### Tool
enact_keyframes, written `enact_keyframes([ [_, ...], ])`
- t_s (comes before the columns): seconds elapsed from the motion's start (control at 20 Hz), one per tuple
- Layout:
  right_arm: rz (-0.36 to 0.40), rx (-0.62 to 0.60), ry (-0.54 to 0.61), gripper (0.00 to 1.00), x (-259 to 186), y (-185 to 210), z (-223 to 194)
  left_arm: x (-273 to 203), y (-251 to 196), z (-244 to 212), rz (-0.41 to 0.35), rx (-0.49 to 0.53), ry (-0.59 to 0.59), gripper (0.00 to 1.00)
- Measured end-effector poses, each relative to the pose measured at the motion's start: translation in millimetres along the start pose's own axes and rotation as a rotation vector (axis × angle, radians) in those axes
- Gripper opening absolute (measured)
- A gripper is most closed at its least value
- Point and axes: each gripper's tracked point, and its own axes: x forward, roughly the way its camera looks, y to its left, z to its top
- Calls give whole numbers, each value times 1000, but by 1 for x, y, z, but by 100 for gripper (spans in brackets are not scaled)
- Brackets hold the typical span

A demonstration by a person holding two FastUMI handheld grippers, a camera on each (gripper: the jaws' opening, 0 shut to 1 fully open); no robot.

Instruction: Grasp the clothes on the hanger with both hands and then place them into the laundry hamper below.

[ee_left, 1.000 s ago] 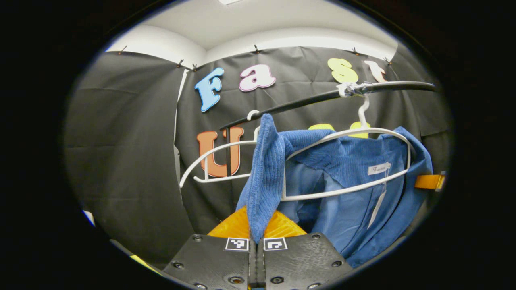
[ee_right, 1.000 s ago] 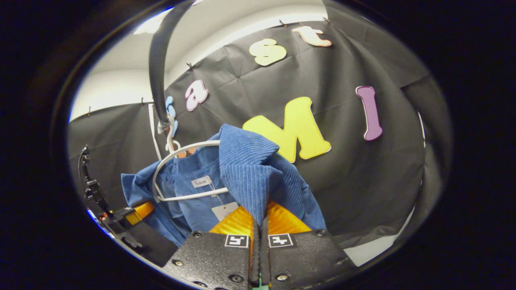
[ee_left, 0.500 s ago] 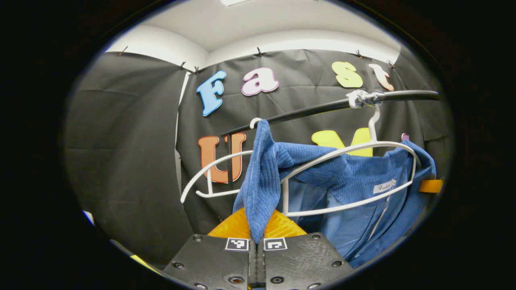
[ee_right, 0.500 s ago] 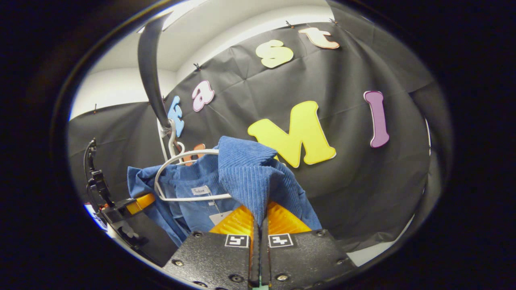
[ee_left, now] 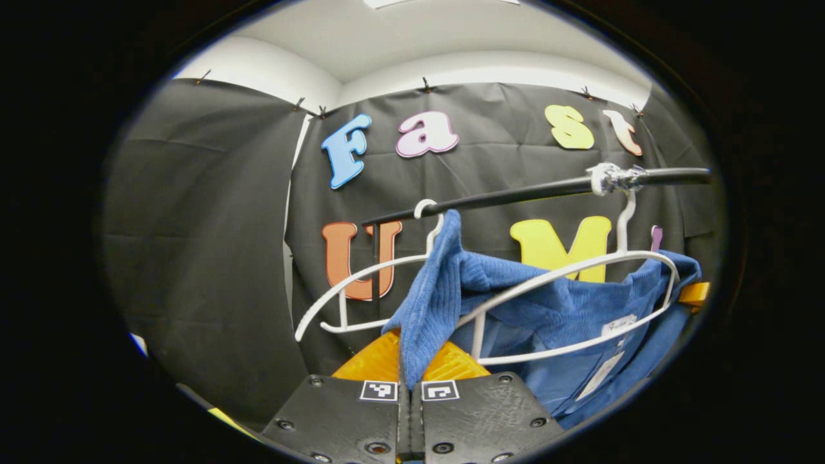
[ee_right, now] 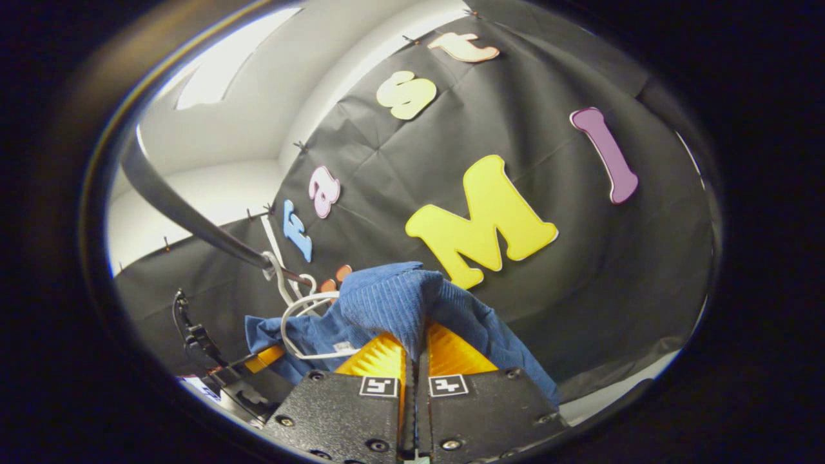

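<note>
Left gripper view: my left gripper (ee_left: 410,380) is closed, both orange ribbed fingers (ee_left: 370,361) pinching a fold of the blue corduroy garment (ee_left: 554,312). That fold rises in a peak from the jaws. The rest of the garment sags low across a white wire hanger (ee_left: 573,267), whose hook sits on a black rail (ee_left: 515,193) at a wrapped white joint. A second white hanger (ee_left: 361,277), bare, hangs just beside it on the same rail.

Right gripper view: my right gripper (ee_right: 416,380) is likewise clamped on another bunch of the same cloth, which spills over both sides of its fingers. Farther off to the lower left I see the other gripper's orange finger and dark body.

Risks, as I judge them: the garment looks only partly free, with the hanger's loop threaded through it, so pulling down could drag the hanger off the rail or snag fabric on its end. The bare hanger is close enough to catch too. Corduroy is thick and ridged, which favours grip, yet each pinch holds only a small fold that could slide out under the garment's weight. I cannot see the hamper from here.
</note>
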Motion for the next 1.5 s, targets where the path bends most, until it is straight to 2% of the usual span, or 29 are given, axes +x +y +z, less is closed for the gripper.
enact_keyframes([
  [0.1,21,38,-2,4,6,0,9,6,4,3,7,0,-1,4],
  [0.2,72,73,11,5,10,7,13,11,7,7,8,-3,0,0],
  [0.25,78,72,14,5,10,4,17,13,8,10,9,-9,-2,4],
  [0.35,62,80,-3,5,8,-9,27,17,10,13,7,-15,-4,4],
  [0.5,63,190,-20,4,5,-19,35,18,10,5,2,-23,23,4],
  [0.6,23,191,-18,4,7,-33,35,23,12,-6,-3,-38,57,0],
  [0.7,8,190,-1,5,7,-38,29,30,16,-21,-8,-64,91,4],
  [0.75,1,188,7,5,8,-42,26,32,18,-29,-5,-74,109,0],
  [0.8,-14,189,16,5,8,-46,23,32,19,-35,-6,-87,125,4],
  [0.9,-29,234,20,5,10,-55,22,32,22,-42,-3,-118,140,4],
  [1.0,-110,288,48,4,13,-81,15,33,26,-53,5,-146,170,0],
  [1.1,-148,331,79,4,14,-101,-3,33,24,-68,5,-180,203,4],
  [1.2,-184,293,126,4,16,-110,-26,26,26,-88,13,-175,239,4],
  [1.25,-199,264,153,4,15,-114,-37,22,29,-98,21,-154,256,0],
  [1.5,-225,185,240,5,4,-111,-68,8,34,-133,32,-141,330,0],
])
